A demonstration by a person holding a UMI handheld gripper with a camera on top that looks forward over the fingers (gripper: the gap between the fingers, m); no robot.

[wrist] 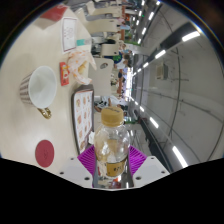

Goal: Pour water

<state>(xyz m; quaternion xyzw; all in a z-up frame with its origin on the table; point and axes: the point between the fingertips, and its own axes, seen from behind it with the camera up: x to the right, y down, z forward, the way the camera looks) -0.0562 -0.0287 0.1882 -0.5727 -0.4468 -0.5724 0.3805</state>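
Bottle (111,150) of clear plastic stood right between the two fingers of the tongs (110,163), its cap (111,117) pointing away from the camera. The purple pads (91,159) pressed against both of its sides, so the tongs were clamped on it. The whole view was tipped over sideways. Beyond the bottle lay a table (55,125) with a white cup (41,87) well off to one side, a red round coaster (46,153) near the fingers, and a printed card (82,108) just past the cap. Farther along sat a small stuffed toy (79,66) and a box (72,35). Long ceiling lights (165,45) ran across the room, and shelves showed far back.
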